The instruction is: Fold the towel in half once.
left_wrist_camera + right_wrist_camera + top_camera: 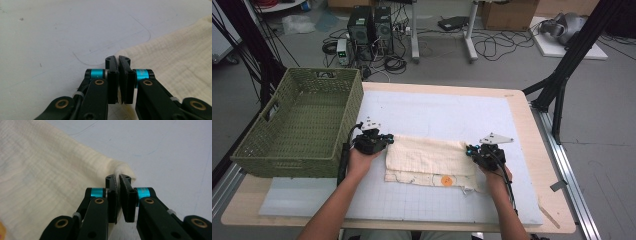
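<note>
cream cloth folded on the mat, a gripper at each far corner

so the biggest thing here is the wooden table (537,150) with a pale grid mat (437,115) covering most of it. on the table's left end sits a green woven basket (299,122), overlapping the mat's left edge.

in the middle of the mat lies a cream cloth (427,152), folded over itself so a lower layer with an orange spot (446,180) peeks out along the near edge.

the left gripper (384,139) is at the cloth's far left corner. in the left gripper view its jaws (118,62) are pressed nearly together with just a thin slit between them, right at the cloth's (175,57) edge, but i can't tell if any fabric is actually pinched in there.

the right gripper (472,150) is at the far right corner, and in the right gripper view (117,178) it's closed on a bunched bit of the cloth's (50,170) corner, fabric poking up between the tips.
</note>
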Motion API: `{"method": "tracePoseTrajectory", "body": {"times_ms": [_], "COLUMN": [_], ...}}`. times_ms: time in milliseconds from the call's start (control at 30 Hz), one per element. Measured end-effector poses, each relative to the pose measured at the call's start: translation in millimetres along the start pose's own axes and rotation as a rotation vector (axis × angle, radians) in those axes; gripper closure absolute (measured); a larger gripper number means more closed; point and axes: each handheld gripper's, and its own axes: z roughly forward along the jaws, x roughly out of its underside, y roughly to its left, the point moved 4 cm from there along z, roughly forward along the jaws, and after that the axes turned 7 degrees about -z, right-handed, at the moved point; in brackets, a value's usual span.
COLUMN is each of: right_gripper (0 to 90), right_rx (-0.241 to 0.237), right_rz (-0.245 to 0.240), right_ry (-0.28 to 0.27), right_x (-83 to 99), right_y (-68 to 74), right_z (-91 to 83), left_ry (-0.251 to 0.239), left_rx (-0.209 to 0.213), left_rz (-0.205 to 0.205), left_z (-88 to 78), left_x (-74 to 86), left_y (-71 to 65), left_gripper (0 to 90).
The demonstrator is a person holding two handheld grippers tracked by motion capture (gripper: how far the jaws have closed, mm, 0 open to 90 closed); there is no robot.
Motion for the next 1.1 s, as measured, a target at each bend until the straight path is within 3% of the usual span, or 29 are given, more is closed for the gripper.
{"method": "tracePoseTrajectory", "body": {"times_ms": [100,500,633,767,867,900,1000,1100], "right_gripper": [85.2,85.0,84.8,84.0,76.4,72.3,64.3,60.7], "right_rx": [0.02,0.067,0.074,0.074,0.077,0.079,0.074,0.06], "right_rz": [-0.008,-0.008,-0.004,-0.002,-0.001,0.011,0.03,0.035], "right_ry": [0.011,0.046,0.054,0.057,0.071,0.068,0.045,0.011], "right_x": [-7.0,-20.0,-19.3,-18.6,-17.2,-17.0,-18.8,-21.7], "right_y": [-4.5,-16.6,-16.0,-16.1,-16.2,-16.8,-18.1,-17.6], "right_z": [6.6,29.0,31.7,32.4,32.5,31.3,22.9,11.5], "left_ry": [-0.037,-0.054,-0.071,-0.057,-0.054,-0.048,-0.024,-0.012], "left_rx": [-0.007,-0.016,-0.029,-0.038,-0.037,-0.041,-0.035,-0.015], "left_rz": [-0.012,-0.053,-0.035,-0.035,-0.046,-0.057,-0.101,-0.091], "left_z": [0.9,8.5,7.3,10.0,10.5,10.4,7.2,0.6], "left_x": [-2.8,-1.2,-3.4,-1.8,-1.4,-0.7,1.1,1.5], "left_y": [1.9,8.1,6.0,6.6,6.0,6.8,10.1,8.0], "left_gripper": [85.7,85.7,85.7,85.6,84.6,81.5,56.5,48.4]}}
